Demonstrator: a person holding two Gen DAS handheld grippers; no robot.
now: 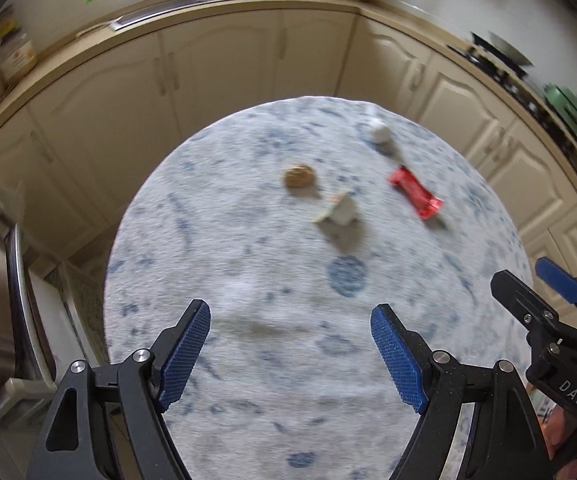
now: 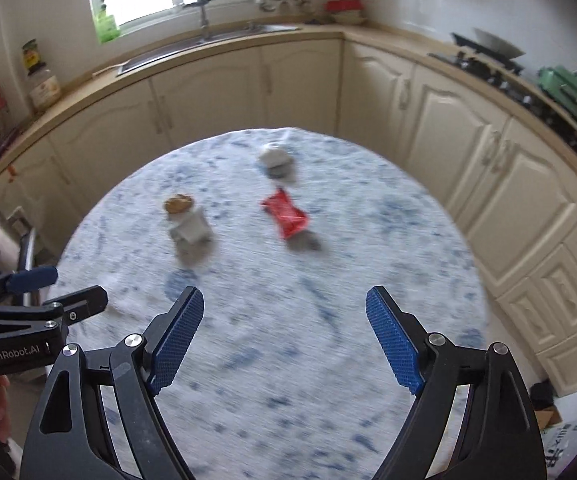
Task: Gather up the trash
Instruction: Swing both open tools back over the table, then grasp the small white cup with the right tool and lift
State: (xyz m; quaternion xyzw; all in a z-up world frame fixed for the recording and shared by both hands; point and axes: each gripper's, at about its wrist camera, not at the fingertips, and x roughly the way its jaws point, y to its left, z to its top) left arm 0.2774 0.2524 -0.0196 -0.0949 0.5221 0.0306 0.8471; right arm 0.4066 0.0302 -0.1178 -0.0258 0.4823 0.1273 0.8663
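On a round table with a blue-and-white cloth lie several bits of trash: a red wrapper, a small white carton, a brown round piece and a crumpled white wad. My left gripper is open and empty above the near part of the table. My right gripper is open and empty too, well short of the trash. Each gripper shows at the edge of the other's view: the right one, the left one.
Cream kitchen cabinets curve behind the table, with a sink under a window and a hob with a green pot at right. A chrome appliance stands left of the table.
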